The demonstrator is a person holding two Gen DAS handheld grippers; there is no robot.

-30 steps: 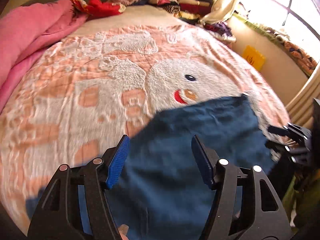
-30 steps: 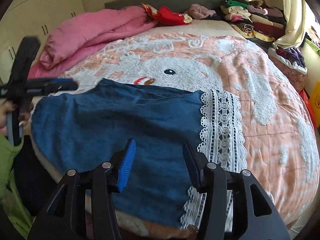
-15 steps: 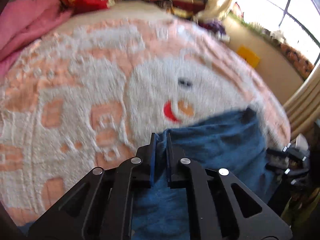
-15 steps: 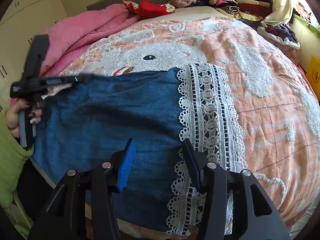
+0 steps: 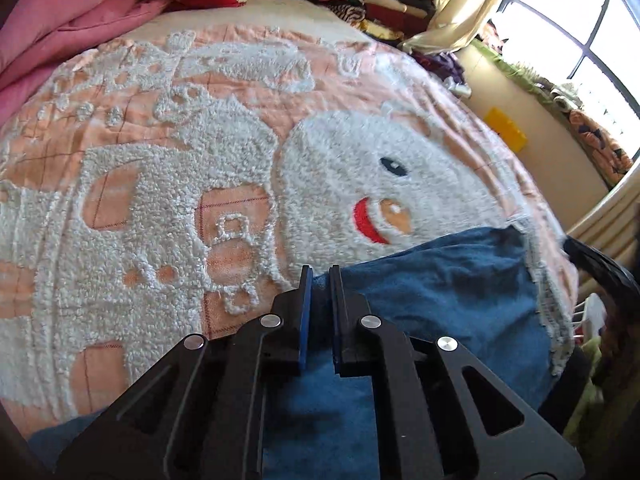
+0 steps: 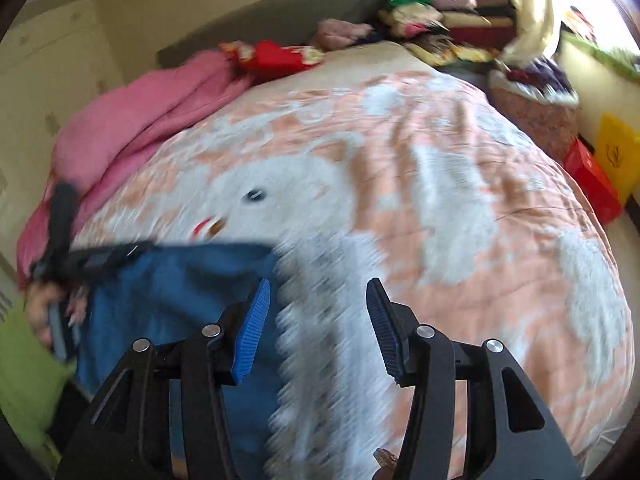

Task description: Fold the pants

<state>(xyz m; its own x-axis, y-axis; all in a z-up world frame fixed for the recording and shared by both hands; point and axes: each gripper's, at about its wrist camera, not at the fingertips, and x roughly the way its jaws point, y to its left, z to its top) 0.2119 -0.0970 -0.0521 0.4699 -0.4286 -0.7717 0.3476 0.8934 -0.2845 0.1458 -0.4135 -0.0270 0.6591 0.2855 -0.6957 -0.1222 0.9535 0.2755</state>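
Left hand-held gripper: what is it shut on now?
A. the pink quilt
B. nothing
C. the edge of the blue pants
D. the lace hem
C: the left hand-held gripper has its pads pinched on the top edge of the blue pants.

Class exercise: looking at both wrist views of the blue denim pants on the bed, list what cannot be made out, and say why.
- Right wrist view: motion blur smears the white lace trim on the blue denim pants.
- Left wrist view: the left gripper covers the pants' near part.
- Right gripper: contact with the cloth unclear.
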